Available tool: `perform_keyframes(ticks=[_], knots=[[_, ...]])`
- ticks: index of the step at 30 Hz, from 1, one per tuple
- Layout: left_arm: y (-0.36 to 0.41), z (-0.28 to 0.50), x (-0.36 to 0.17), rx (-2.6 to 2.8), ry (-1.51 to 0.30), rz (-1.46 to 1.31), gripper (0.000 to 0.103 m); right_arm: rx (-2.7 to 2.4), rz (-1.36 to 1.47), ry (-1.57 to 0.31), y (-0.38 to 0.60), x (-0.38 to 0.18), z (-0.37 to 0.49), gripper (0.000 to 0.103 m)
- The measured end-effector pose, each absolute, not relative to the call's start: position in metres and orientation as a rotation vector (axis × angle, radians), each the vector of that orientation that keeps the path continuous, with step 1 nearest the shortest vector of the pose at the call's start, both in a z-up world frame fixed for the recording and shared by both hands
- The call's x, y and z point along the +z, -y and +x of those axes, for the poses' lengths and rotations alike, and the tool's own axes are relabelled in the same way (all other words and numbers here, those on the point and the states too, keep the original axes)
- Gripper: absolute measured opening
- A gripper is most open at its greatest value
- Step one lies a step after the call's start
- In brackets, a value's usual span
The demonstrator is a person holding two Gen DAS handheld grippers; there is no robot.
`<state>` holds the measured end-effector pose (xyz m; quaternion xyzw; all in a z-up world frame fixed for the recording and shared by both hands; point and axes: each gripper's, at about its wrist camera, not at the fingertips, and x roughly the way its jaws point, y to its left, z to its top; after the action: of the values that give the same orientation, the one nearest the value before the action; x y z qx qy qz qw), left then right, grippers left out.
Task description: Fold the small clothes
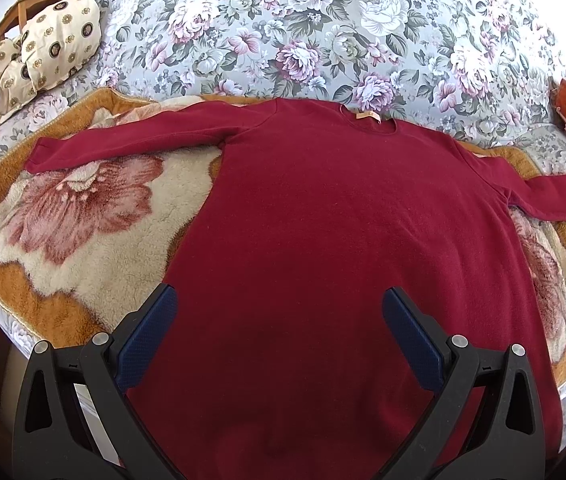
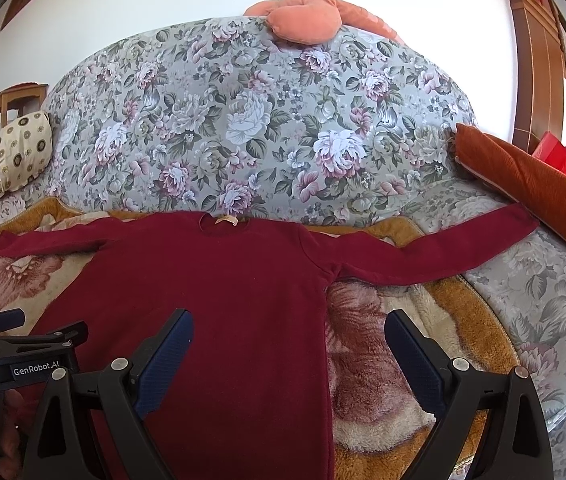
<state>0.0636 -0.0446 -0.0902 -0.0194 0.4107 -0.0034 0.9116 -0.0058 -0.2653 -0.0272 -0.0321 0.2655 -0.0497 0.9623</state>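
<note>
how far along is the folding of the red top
Done: the red top lies flat on the fleece blanket, both sleeves spread out. In hand: nothing; the left claw and the right claw hover open above it. Left: every fold, as no sleeve or hem is turned in yet.

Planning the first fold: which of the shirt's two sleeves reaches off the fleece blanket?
The right-hand sleeve: its cuff lies on the floral bedspread, while the other sleeve stays on the fleece blanket.
</note>
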Motion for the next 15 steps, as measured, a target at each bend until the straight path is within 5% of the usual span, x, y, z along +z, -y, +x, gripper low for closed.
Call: perform_keyframes(ticks=[15], knots=[[0.015, 0.073, -0.084, -0.034, -0.872, -0.157, 0.103, -0.098, -0.059, -0.474, 0.263, 0.003, -0.006, 0.096]])
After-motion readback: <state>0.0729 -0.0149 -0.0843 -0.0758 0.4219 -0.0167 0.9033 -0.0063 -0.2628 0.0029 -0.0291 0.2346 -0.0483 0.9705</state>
